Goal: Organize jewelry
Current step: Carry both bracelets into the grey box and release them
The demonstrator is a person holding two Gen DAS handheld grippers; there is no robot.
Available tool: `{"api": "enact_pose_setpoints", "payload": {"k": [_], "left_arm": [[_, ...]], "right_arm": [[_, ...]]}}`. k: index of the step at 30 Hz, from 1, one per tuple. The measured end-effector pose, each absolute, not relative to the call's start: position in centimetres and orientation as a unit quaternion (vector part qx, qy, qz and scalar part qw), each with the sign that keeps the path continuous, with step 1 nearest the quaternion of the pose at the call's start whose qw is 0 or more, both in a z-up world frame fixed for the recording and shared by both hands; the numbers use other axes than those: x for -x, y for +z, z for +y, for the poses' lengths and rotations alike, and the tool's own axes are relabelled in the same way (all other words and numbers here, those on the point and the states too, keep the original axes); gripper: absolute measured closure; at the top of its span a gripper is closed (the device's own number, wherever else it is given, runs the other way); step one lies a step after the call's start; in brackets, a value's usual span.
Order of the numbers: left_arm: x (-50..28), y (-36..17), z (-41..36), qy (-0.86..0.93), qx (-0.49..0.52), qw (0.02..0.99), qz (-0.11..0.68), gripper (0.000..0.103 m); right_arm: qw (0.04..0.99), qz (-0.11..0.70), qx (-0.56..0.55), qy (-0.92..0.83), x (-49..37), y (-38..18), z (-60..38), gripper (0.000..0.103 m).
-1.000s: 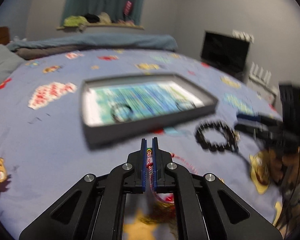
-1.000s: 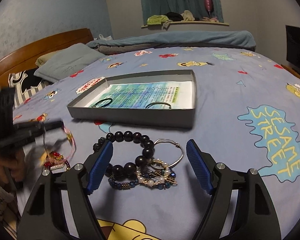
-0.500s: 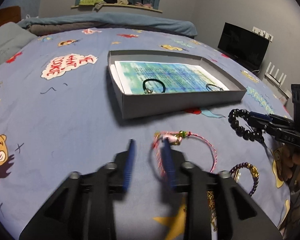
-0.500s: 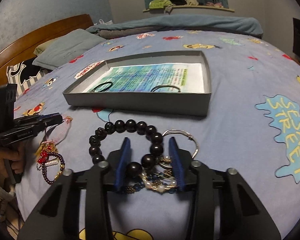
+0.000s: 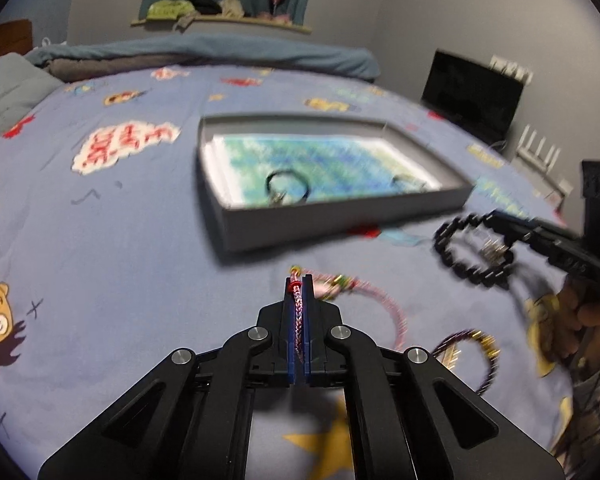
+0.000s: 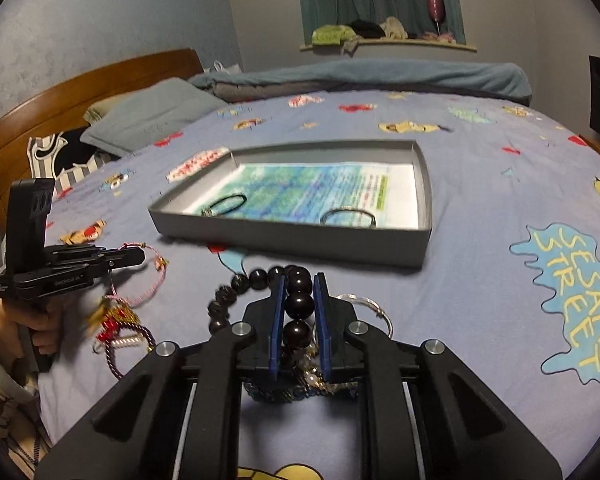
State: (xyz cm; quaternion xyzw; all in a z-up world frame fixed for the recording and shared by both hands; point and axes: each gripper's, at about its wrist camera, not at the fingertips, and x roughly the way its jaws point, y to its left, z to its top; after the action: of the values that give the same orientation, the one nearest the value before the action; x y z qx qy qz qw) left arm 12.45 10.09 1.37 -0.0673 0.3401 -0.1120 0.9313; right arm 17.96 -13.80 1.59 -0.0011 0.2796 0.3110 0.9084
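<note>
Left tongs (image 5: 297, 280): clamped tight on the pink cord bracelet (image 5: 396, 316), which trails to the right over the bed (image 5: 100, 264).
Right tongs (image 6: 299, 284): closing, pads already against the big black beads of the bead bracelet (image 6: 256, 280); the rest of its loop hangs out to the left.
Step in hand: lifting both bracelets to carry them to the tray (image 6: 292, 236), by my reading.
Doing it well: raise each straight up until the loose loop clears the pile beneath, so nothing snags; the beads are round and may roll out of a pinch, so keep the squeeze firm and carry level; pass over the tray's near wall before letting go.
Near pile, left: one purple-and-gold bracelet (image 5: 470, 354) just beside the pink one; red and gold pieces lie with it, too tangled to count.
Near pile, right: one silver bangle (image 6: 364, 304) and a beaded tangle (image 6: 312, 380) under the tongs, number unclear.
Tray, mid-bed: two pieces inside, a black band (image 6: 226, 204) at its left and a thin ring bangle (image 6: 350, 216) at its right, well apart.
Far: pillow (image 6: 148, 116) and headboard (image 6: 80, 84).
</note>
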Motion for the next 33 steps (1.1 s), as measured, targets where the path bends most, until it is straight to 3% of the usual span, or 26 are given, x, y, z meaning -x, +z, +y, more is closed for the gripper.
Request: {"api": "enact_pose_setpoints", "payload": {"k": [9, 33], "left_arm": [[-13.0, 4.7, 8.8, -0.127, 0.081, 0.944, 0.292, 0.100], [-16.1, 8.3, 7.6, -0.133, 0.055, 0.960, 0.242, 0.100]], "right_arm": [[0.922, 0.227, 0.000, 0.315, -17.5, 4.4, -13.1, 0.089], [0.927, 0.180, -0.009, 0.330, -18.7, 8.2, -11.2, 0.089]]}}
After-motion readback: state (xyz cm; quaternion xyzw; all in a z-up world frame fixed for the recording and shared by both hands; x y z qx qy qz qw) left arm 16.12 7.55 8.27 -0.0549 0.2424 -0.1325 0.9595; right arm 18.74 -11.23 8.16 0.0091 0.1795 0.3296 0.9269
